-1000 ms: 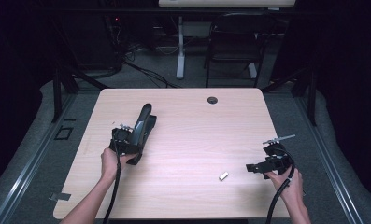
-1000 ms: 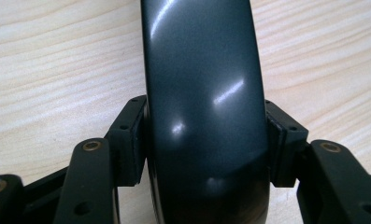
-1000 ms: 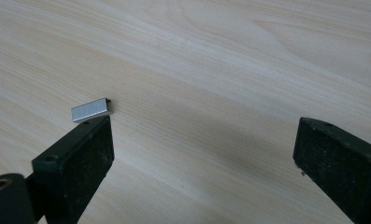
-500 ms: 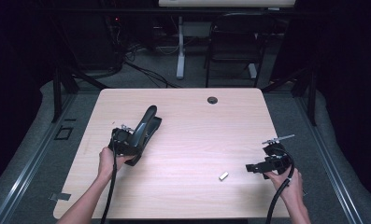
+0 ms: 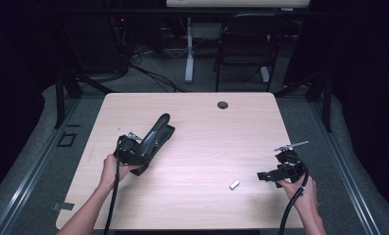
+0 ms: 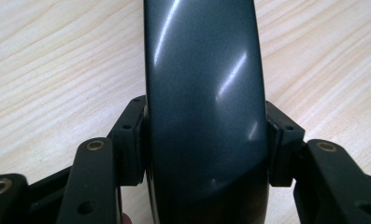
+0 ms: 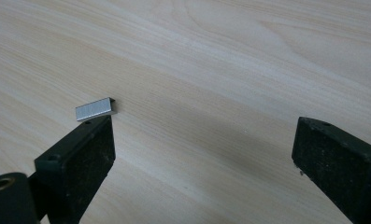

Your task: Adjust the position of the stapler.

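Left gripper (image 5: pixel 142 152) clamped on dark stapler (image 5: pixel 155 137), pads pressing both sides, stapler's far end raised over table (image 5: pixel 202 127) left half. Right gripper (image 5: pixel 264 175) jaws wide, nothing between. Staple strip (image 5: pixel 234 184) flat on table, just beside right gripper.

Table (image 5: pixel 202 122) mostly bare; stapler (image 5: pixel 153 142) left, staple strip (image 5: pixel 234 184) right.

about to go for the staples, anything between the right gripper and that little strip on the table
Nothing visible. The right gripper is open, and bare table lies between it and the staple strip. In the right gripper view the strip sits just beyond one jaw's tip. The stapler is far off, held in the left gripper.
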Motion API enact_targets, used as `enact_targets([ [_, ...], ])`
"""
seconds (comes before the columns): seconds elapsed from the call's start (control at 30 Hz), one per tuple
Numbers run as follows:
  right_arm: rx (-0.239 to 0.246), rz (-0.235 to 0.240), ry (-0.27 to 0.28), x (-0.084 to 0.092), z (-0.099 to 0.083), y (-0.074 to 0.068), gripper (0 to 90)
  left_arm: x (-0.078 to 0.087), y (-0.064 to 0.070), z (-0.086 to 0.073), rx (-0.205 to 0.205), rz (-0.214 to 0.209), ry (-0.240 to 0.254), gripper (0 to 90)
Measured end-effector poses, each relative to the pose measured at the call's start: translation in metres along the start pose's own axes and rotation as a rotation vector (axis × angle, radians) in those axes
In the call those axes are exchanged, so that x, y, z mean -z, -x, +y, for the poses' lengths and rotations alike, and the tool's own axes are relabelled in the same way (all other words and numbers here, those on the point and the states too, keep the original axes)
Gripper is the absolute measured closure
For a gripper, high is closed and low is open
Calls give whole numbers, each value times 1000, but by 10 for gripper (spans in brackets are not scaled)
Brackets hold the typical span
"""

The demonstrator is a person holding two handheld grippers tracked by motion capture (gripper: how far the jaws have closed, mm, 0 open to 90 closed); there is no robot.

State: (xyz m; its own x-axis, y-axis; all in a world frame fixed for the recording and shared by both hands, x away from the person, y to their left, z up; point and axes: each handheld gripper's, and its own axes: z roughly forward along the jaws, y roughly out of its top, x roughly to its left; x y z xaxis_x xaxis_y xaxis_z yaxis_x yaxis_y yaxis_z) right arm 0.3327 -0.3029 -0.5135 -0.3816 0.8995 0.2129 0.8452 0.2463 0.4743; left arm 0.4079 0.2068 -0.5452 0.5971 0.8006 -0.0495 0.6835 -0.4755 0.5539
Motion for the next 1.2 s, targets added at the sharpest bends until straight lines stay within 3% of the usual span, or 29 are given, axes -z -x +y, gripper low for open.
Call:
enact_targets([
  [0.27,1,6,-6,-1,1,-1,57,0,7,1,-82,-44,-12,451],
  [0.87,10,9,-8,-1,1,-1,60,-1,13,0,-183,-114,-11,452],
  [1.2,10,6,-5,-1,1,-1,61,-2,25,1,-266,-168,-16,452],
])
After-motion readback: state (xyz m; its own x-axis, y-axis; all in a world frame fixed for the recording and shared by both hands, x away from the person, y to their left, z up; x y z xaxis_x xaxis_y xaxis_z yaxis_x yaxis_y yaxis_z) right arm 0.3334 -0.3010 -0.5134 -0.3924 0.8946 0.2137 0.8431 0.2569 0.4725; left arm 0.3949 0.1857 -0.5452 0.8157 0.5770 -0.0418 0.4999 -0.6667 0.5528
